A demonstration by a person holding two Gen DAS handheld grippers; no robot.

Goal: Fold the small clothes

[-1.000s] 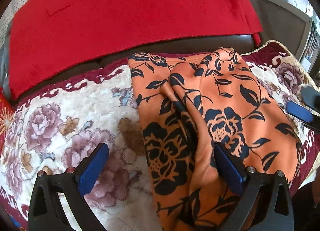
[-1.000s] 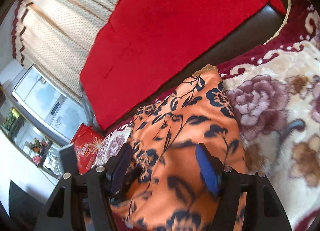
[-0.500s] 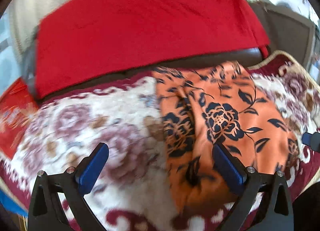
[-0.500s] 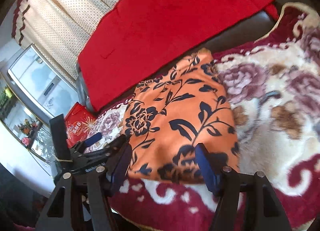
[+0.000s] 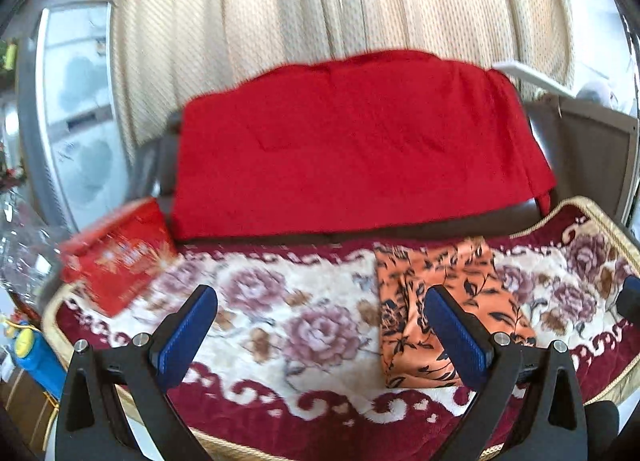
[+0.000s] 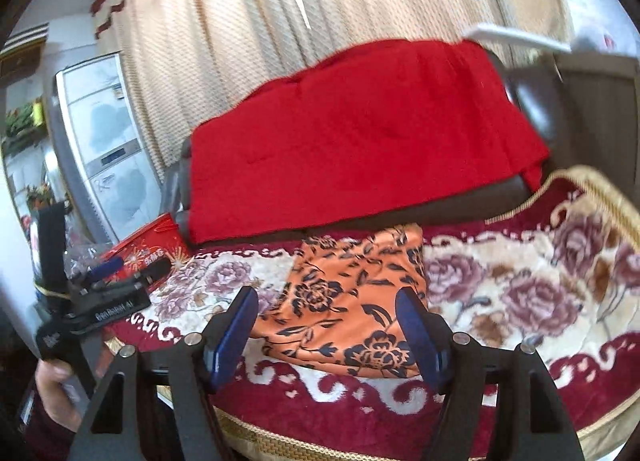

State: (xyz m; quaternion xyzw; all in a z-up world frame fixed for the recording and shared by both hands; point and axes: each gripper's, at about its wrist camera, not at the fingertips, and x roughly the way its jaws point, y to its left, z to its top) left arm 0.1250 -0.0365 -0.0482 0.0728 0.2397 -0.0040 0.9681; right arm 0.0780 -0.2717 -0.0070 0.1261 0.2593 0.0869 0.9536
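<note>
The orange floral garment lies folded on the blanket; the left gripper and right gripper hover spread and empty in front of it, apparently since folding is complete.

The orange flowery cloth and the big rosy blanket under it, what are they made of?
The orange flowery cloth looks like thin, smooth, slightly shiny fabric: it lies flat with soft creases. The rosy blanket looks like thick plush fleece, its surface fuzzy and matte. Exact fibres can't be told.

White lettering reading "GenRobot AI" is printed on the black body of the left gripper, seen in the right wrist view. Gold characters are printed on a red box beside it, but they are too blurred to be read.
</note>
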